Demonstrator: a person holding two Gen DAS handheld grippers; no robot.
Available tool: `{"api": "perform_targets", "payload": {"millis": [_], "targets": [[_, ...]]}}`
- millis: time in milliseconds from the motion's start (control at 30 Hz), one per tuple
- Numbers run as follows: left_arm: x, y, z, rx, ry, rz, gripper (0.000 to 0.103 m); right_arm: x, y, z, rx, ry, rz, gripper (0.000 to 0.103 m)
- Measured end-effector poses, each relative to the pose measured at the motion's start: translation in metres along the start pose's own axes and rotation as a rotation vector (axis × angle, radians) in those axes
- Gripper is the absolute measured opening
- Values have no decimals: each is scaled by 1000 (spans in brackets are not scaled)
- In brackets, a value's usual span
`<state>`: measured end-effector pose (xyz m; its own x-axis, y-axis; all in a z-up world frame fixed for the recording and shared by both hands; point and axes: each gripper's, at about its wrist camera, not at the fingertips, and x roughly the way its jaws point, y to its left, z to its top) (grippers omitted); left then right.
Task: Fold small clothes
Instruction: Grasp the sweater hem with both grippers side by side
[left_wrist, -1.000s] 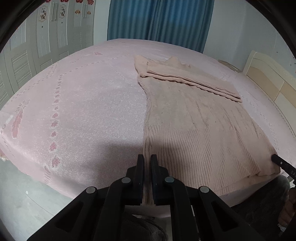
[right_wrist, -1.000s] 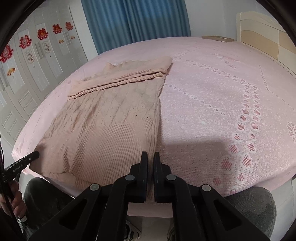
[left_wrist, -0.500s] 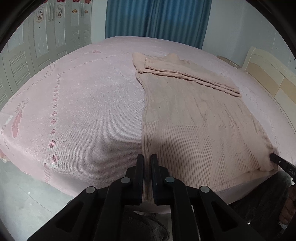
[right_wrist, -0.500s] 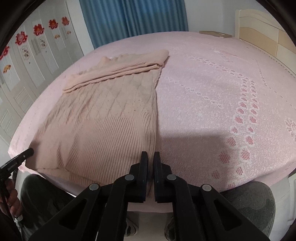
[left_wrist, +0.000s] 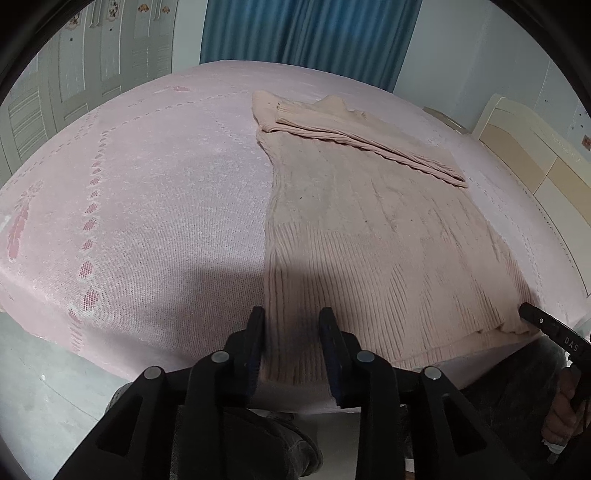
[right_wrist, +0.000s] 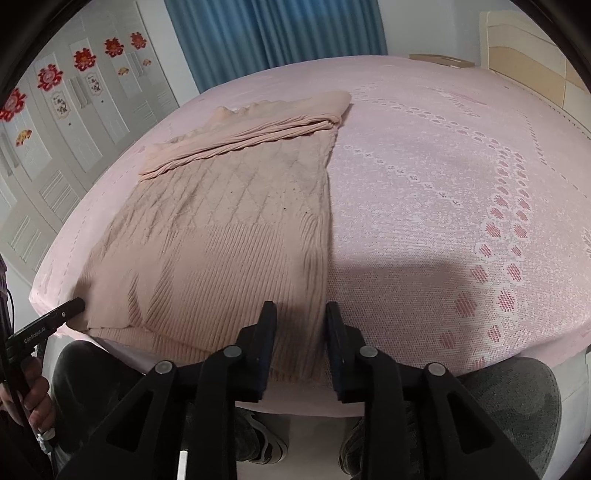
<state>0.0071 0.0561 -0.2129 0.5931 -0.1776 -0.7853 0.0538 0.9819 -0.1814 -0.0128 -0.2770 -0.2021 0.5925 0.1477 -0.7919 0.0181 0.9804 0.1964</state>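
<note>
A: Sweater (left_wrist: 369, 236) position?
B: Flat on pink bed (left_wrist: 155, 192), sleeves folded across the top.
A: Claws?
B: Left gripper (left_wrist: 291, 321) and right gripper (right_wrist: 300, 314) opening, hem corners loose between the jaws (pads clear).

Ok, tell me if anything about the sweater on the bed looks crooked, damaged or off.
Nothing stands out. The pink sweater lies flat on the bed, sleeves folded across the top, hem at the near edge. Both the left gripper and right gripper are opening over the hem corners.
</note>
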Motion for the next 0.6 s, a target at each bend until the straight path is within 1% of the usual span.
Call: {"api": "perform_targets", "payload": {"millis": [100,267,400,600], "targets": [[1,-3,0,0,-7,-1,35,1,1,0,-4,1,-2,27],[2,-4,0,-3,-15,-4,35,1,-1,1,5,-1,8,27],[-2,0,-2,-27,0,-81,35,0,-3,0,17,-1,24,27],[-1,2,-4,-43,-5,-101,35,0,-3,0,18,1,24,27]]}}
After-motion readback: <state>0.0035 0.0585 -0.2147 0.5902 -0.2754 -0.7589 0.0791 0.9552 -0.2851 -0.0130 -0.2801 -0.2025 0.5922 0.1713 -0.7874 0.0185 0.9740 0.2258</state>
